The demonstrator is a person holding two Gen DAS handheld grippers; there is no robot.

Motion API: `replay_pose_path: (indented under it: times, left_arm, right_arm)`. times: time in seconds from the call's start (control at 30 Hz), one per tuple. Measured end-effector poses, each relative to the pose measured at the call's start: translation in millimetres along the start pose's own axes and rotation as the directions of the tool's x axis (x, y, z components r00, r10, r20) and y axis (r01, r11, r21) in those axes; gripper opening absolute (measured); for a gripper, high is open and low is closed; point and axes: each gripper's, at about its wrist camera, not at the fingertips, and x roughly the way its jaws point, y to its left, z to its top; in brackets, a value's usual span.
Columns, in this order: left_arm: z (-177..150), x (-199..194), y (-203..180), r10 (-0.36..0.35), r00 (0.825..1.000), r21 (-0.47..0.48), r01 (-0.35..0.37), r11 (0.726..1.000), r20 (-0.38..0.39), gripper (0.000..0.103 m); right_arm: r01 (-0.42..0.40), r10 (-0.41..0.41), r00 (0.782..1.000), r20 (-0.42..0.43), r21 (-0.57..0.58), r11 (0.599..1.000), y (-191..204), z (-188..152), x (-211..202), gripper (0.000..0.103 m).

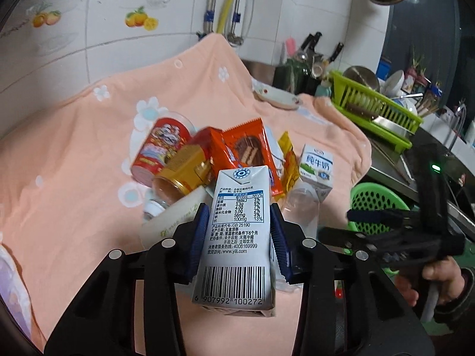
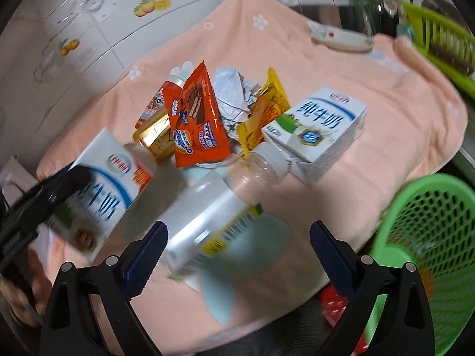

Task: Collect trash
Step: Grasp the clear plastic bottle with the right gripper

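A peach flower-print towel [image 1: 74,154] covered the worktop below a white tiled wall, with a lime-green slatted dish rack [image 1: 377,103] at its far right corner. In your left wrist view, your left gripper [image 1: 239,231] was clamped on a white rectangular milk carton with a barcode [image 1: 237,237], lifted above the pile of trash near the towel's middle: a red round tin [image 1: 160,148], an orange wafer wrapper [image 1: 246,145] and a second white milk carton [image 1: 316,166]. Your right gripper [image 1: 368,225] hung past the towel's right edge, over a green perforated plastic basket [image 1: 371,198].

In your right wrist view, your right gripper [image 2: 237,252] stood wide open, holding nothing, with a clear plastic bottle with a yellow label [image 2: 213,219] lying on the towel between its fingers. The basket [image 2: 430,237] sat off the towel's right edge; the held carton [image 2: 101,190] showed at left.
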Motion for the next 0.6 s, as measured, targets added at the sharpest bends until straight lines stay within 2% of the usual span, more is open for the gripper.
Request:
replay_pose_path:
  times: [0.07, 0.3, 0.37, 0.5, 0.6]
  left_arm:
    - [0, -6, 3, 0.003, 1.000, -0.006, -0.003, 1.000, 0.012, 0.041]
    - [-9, -11, 14, 0.007, 1.000, -0.015, -0.007, 1.000, 0.014, 0.040]
    - [-12, -14, 19, 0.000, 1.000, -0.026, 0.001, 1.000, 0.016, 0.040]
    - [-17, -11, 29, -0.001, 1.000, -0.044, 0.002, 0.999, 0.008, 0.039]
    - [-22, -6, 32, -0.005, 1.000, -0.050, 0.005, 0.999, -0.006, 0.039]
  right_arm:
    - [-0.013, 0.014, 1.000, -0.021, 0.037, 0.999, 3, 7, 7, 0.088]
    - [0.002, 0.007, 0.997, -0.075, 0.119, 0.993, 9, 21, 25, 0.087]
    - [0.049, -0.043, 0.998, -0.054, 0.125, 0.991, 8, 22, 23, 0.086]
    - [0.068, -0.066, 0.998, -0.023, 0.103, 0.992, 11, 26, 13, 0.086]
    - [0.096, -0.098, 0.995, 0.031, 0.051, 0.994, 19, 34, 6, 0.084]
